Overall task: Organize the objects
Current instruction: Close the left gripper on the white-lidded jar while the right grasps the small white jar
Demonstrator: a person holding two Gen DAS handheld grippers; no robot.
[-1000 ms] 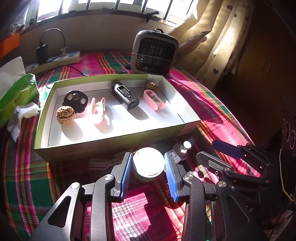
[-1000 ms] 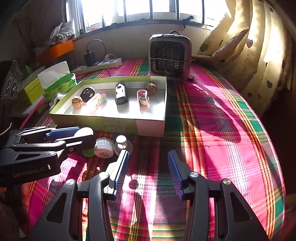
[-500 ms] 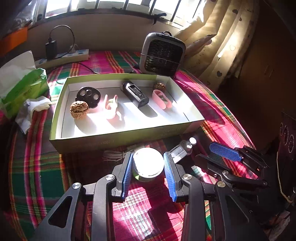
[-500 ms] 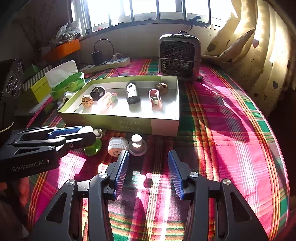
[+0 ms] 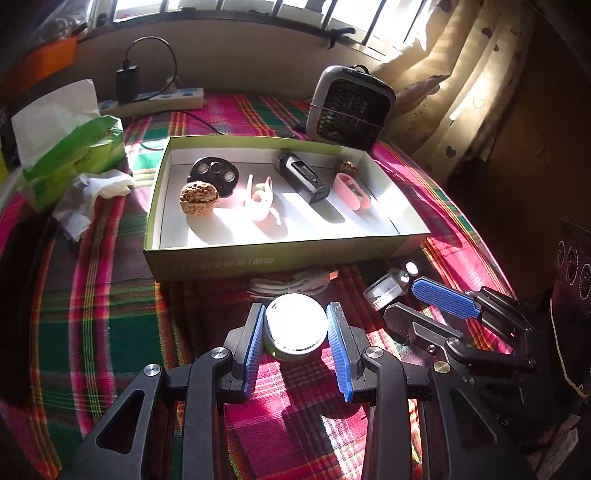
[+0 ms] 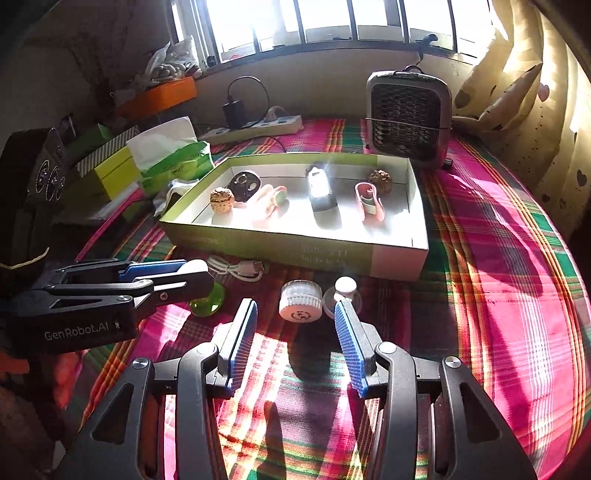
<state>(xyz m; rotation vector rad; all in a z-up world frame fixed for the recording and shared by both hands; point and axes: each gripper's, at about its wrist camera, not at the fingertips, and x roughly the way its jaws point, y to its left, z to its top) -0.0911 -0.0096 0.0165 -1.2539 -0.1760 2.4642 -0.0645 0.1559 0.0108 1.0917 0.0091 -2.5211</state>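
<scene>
From my left wrist view, my left gripper (image 5: 296, 334) pinches a round white-lidded jar with a green base (image 5: 295, 330) between its ribbed blue pads, just in front of the shallow green cardboard box (image 5: 258, 260). Only my right wrist view shows the jar's translucent green underside (image 6: 207, 299) raised off the glossy plaid cloth (image 6: 498, 295). My right gripper (image 6: 295, 339) hangs spread and empty near a ridged white cap (image 6: 300, 304).

From my feed, strong sun pours through a barred window (image 6: 332, 22) above a beige wall (image 5: 240, 62). A heart-print curtain (image 6: 546, 110) hangs at right. The plaid cloth (image 6: 517, 280) glows pink and green, streaked with long shadows.
</scene>
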